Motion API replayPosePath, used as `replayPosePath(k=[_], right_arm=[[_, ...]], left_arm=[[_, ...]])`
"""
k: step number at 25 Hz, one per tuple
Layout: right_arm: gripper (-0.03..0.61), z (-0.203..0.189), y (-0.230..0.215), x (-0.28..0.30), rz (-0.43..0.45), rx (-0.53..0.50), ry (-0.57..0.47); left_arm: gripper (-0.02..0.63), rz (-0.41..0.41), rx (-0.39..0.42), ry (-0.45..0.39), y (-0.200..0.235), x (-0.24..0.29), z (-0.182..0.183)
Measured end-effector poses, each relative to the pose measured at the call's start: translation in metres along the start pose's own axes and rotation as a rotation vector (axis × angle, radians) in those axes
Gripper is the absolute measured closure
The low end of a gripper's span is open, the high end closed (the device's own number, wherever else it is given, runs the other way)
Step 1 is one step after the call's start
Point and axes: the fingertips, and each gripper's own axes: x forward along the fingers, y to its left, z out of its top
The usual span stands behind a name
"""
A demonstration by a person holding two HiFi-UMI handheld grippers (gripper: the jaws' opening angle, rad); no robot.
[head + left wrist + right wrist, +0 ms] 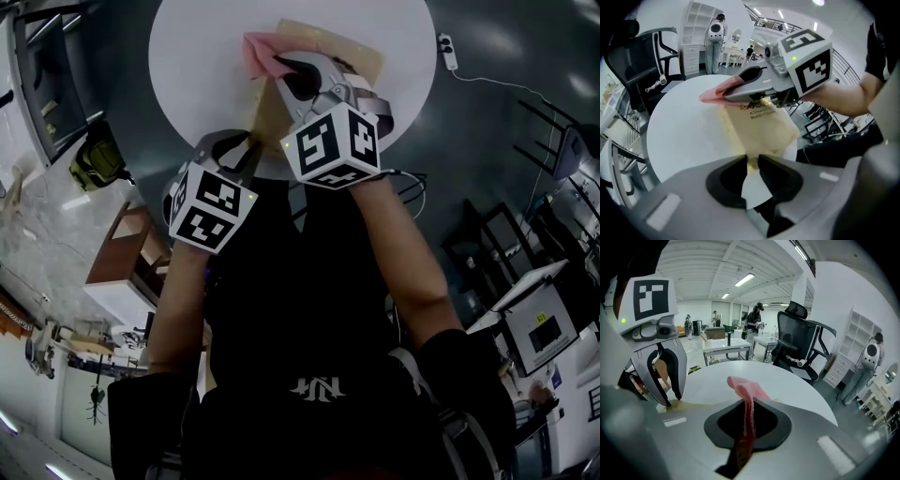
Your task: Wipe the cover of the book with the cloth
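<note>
A tan book [354, 49] lies on the round white table [197, 56]; in the left gripper view its cover [764, 129] stretches away from me. My left gripper [751, 161] is shut on the book's near corner at the table's front edge, and it also shows in the head view [251, 141] and the right gripper view [670, 399]. My right gripper [747, 406] is shut on a pink cloth [745, 390]. The cloth [261, 52] sticks out past the jaws over the book's far left part. The left gripper view shows the right gripper [729, 93] low over the cover with the cloth [712, 95] at its tip.
A black office chair [801, 343] stands beyond the table, with white shelves [701, 28] and people further back. A white power strip [448, 49] lies on the dark floor to the right of the table. Desks and monitors stand at the right [544, 328].
</note>
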Motion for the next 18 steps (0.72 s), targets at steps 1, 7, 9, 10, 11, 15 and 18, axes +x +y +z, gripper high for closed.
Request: replayPosePath(k=[1, 7, 9, 10, 11, 15, 18], right_arm=[[0.568, -0.001, -0.001, -0.002, -0.002, 0.002, 0.001], [0.568, -0.016, -0.005, -0.016, -0.017, 0.031, 0.006], [0.568, -0.021, -0.007, -0.019, -0.021, 0.039, 0.011], [0.568, -0.024, -0.008, -0.021, -0.024, 0.043, 0.012], [0.568, -0.026, -0.009, -0.023, -0.028, 0.046, 0.014], [0.568, -0.036, -0.012, -0.034, -0.046, 0.058, 0.021], [0.568, -0.044, -0.016, -0.04, -0.061, 0.075, 0.023]], left_arm=[[0.534, 0.0, -0.001, 0.001, -0.001, 0.0, 0.0], [0.537, 0.003, -0.004, 0.008, -0.003, 0.0, 0.002], [0.54, 0.004, -0.006, 0.007, -0.002, 0.001, 0.003], [0.541, 0.005, -0.005, 0.007, -0.002, 0.001, 0.004], [0.543, 0.007, -0.004, 0.008, -0.001, 0.001, 0.004], [0.546, 0.019, 0.012, 0.023, -0.002, 0.001, 0.004], [0.546, 0.021, 0.011, 0.028, 0.0, 0.001, 0.004]])
